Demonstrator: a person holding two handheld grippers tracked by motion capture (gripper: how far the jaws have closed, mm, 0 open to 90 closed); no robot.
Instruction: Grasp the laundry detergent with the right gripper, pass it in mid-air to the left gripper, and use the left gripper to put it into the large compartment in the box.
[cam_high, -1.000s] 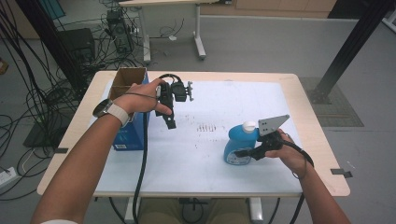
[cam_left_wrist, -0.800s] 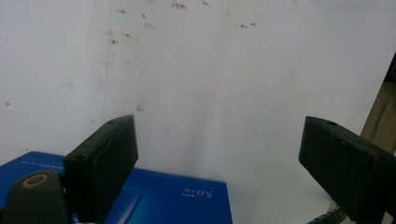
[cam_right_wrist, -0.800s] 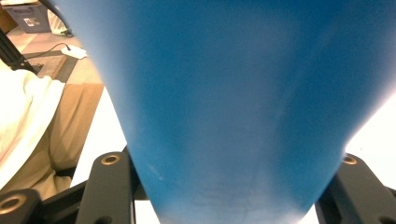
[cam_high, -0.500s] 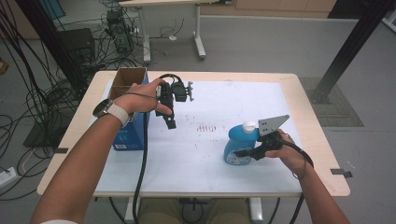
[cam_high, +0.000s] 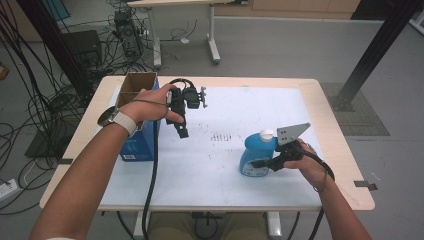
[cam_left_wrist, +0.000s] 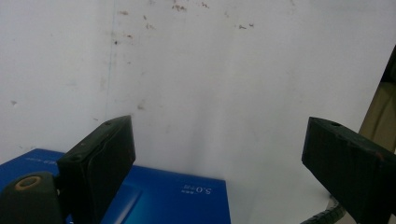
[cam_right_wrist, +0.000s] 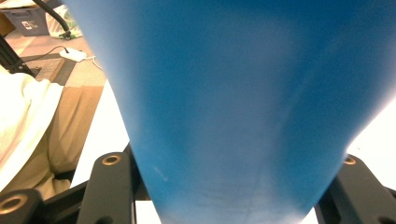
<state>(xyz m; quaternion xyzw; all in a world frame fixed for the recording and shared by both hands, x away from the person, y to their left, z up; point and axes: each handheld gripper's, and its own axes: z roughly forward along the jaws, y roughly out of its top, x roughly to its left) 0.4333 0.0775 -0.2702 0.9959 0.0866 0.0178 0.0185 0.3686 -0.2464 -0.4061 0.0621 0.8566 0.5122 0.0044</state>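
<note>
Left gripper view | blue box (cam_left_wrist: 154, 198) reads "5.0" | left fingers (cam_left_wrist: 100, 161) released | right grasp blue bottle (cam_right_wrist: 233, 107)

Table layout: box left, bottle right, both on the mat.
The white mat (cam_high: 210, 150) covers most of the light wooden table (cam_high: 340, 150). The open-topped blue cardboard box (cam_high: 137, 142) stands at the mat's left edge; the blue plastic bottle with a white cap (cam_high: 255, 155) stands right of centre, nearer the front. They're well apart. Behind the table, a tangle of black cables (cam_high: 45, 100) lies on the floor at left.
</note>
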